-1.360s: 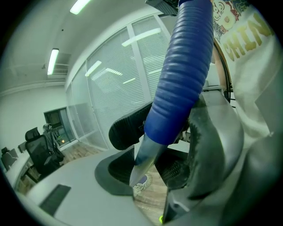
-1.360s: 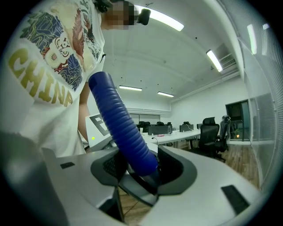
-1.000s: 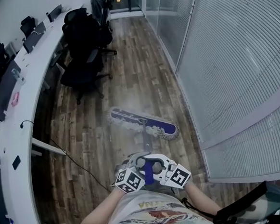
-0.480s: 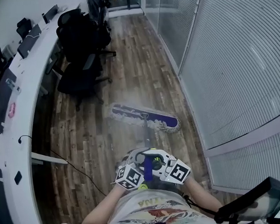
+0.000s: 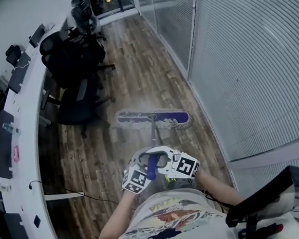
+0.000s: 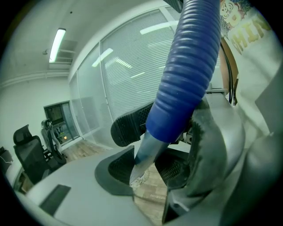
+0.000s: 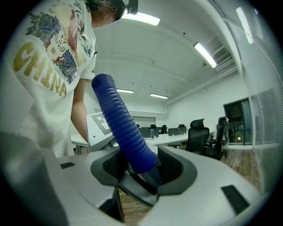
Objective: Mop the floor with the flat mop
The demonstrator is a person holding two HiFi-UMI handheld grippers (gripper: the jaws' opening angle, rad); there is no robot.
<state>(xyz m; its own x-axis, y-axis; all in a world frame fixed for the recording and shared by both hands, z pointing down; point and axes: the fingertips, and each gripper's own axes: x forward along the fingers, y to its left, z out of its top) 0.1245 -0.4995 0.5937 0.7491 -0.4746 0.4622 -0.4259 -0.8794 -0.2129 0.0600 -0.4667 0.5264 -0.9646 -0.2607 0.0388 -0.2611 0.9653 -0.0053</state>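
Observation:
The flat mop's purple head (image 5: 152, 118), fringed in white, lies crosswise on the wooden floor (image 5: 135, 71) ahead of me. Its metal shaft (image 5: 154, 135) rises to a blue ribbed grip (image 5: 151, 166) in front of my chest. My left gripper (image 5: 144, 163) and right gripper (image 5: 163, 160) meet there, both shut on the mop handle. In the left gripper view the blue grip (image 6: 185, 75) and shaft (image 6: 148, 152) pass between the dark pads (image 6: 116, 170). In the right gripper view the grip (image 7: 121, 128) stands clamped between the pads (image 7: 176, 165).
A long curved white desk (image 5: 22, 100) with monitors runs down the left, with black office chairs (image 5: 72, 60) beside it. A glass wall with blinds (image 5: 237, 58) lines the right. A thin cable (image 5: 75, 192) trails on the floor at lower left.
The mop head has swung from slanted to nearly level across the floor. Both grippers have travelled along the corridor with the handle, and the chairs now sit further to the left.

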